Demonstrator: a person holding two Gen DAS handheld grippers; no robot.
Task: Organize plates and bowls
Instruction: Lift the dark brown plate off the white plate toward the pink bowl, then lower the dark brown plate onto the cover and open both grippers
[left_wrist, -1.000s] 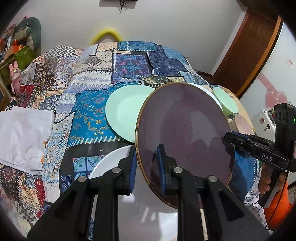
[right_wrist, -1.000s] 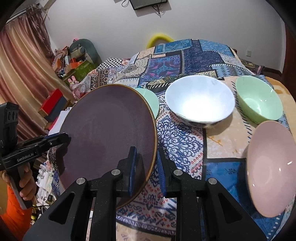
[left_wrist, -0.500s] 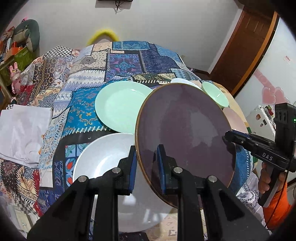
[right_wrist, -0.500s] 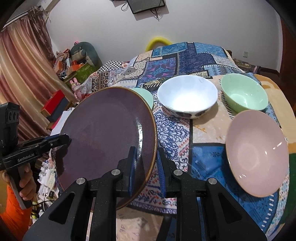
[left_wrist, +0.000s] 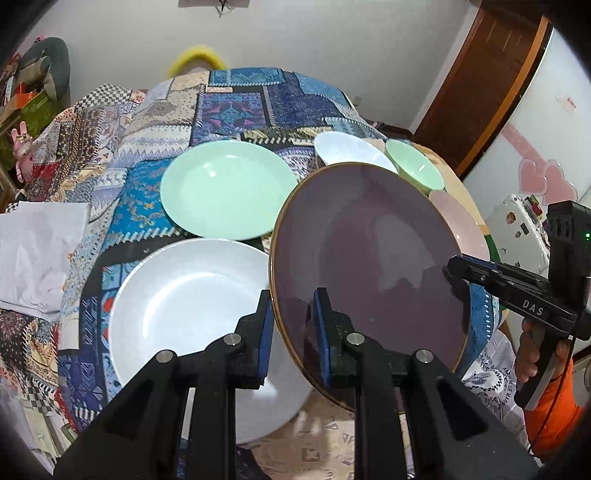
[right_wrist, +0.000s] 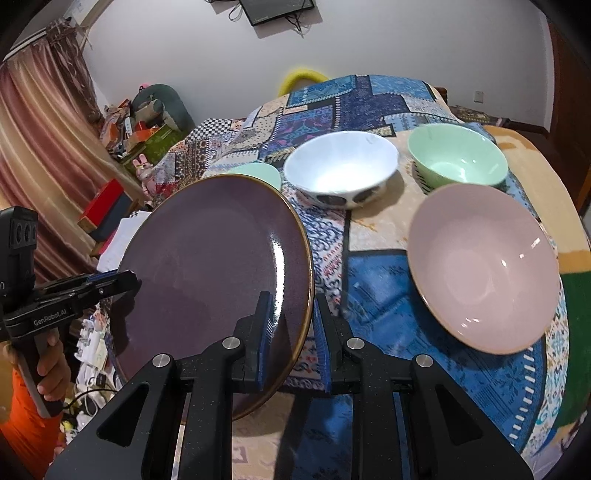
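Observation:
A dark purple plate (left_wrist: 369, 254) with a gold rim is held above the table between both grippers. My left gripper (left_wrist: 293, 325) is shut on its left edge; my right gripper (right_wrist: 291, 325) is shut on its right edge, the plate (right_wrist: 214, 273) tilted. Below it lie a white plate (left_wrist: 184, 306) and, farther back, a green plate (left_wrist: 225, 188). A white bowl (right_wrist: 341, 166), a green bowl (right_wrist: 458, 158) and a pink bowl (right_wrist: 480, 262) stand on the right side of the table.
The round table carries a blue patchwork cloth (right_wrist: 369, 99). A white cloth (left_wrist: 37, 251) lies off its left edge. A dark wooden door (left_wrist: 491, 77) is at the back right. Clutter and a curtain (right_wrist: 44, 147) fill the room's left side.
Both grippers have carried the purple plate back and up from the table, so the white plate, green plate and pink bowl now show more fully. Both grips are unchanged.

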